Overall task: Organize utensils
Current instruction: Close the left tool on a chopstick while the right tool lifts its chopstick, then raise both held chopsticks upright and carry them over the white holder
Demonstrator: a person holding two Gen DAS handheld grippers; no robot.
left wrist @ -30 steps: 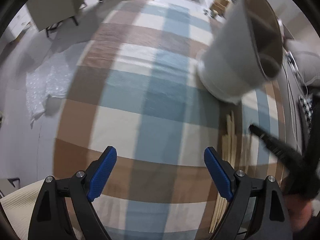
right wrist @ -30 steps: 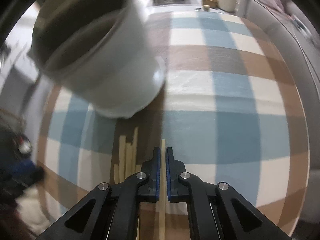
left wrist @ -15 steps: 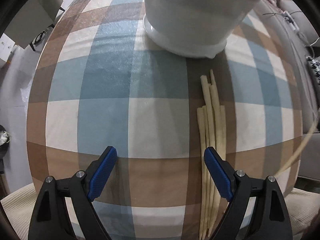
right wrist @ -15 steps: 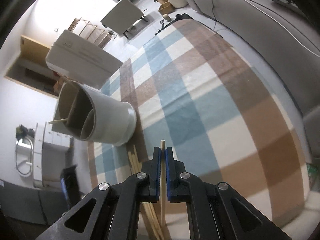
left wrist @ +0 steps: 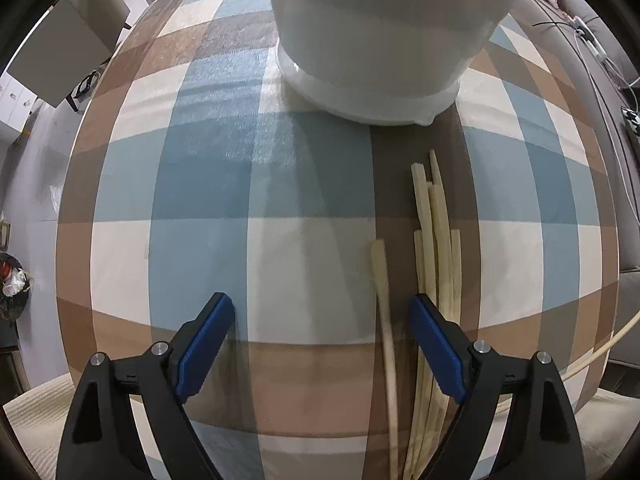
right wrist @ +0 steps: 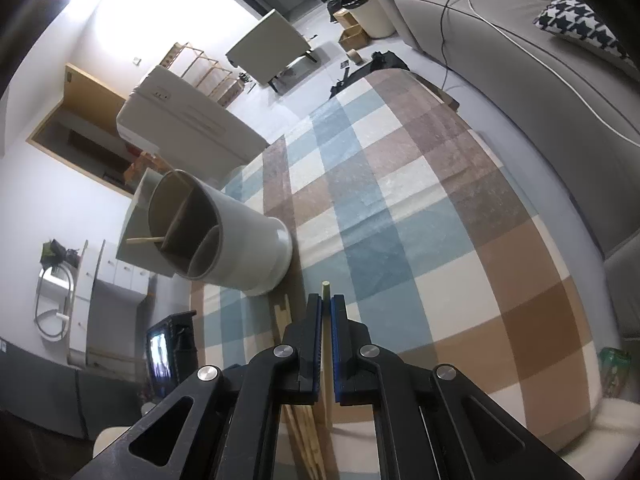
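Observation:
Over the plaid tablecloth (left wrist: 200, 200) my left gripper (left wrist: 320, 304) points down, wide open, nothing pressed by its blue pads. One pale chopstick (left wrist: 380, 280) lies between its fingers, near the right one. A bundle of chopsticks (left wrist: 436, 240) lies just outside that finger. The grey-white utensil holder (left wrist: 380, 40) stands beyond. My right gripper (right wrist: 326, 300) is shut on a chopstick (right wrist: 326, 285), whose tip pokes past the pads, above the table. The holder (right wrist: 240, 248) shows divided compartments with one chopstick (right wrist: 146, 241) inside.
A grey sofa (right wrist: 540, 100) with cables and a patterned cushion (right wrist: 580, 24) runs along the table's right side. A white appliance (right wrist: 188, 124) and a chair (right wrist: 272, 48) stand beyond the table's far end. A black device with a lit screen (right wrist: 168, 348) sits left of the bundle.
My right gripper rose off the table with its chopstick and rolled. My left gripper moved closer to the holder and bundle; one chopstick now lies apart, between its fingers.

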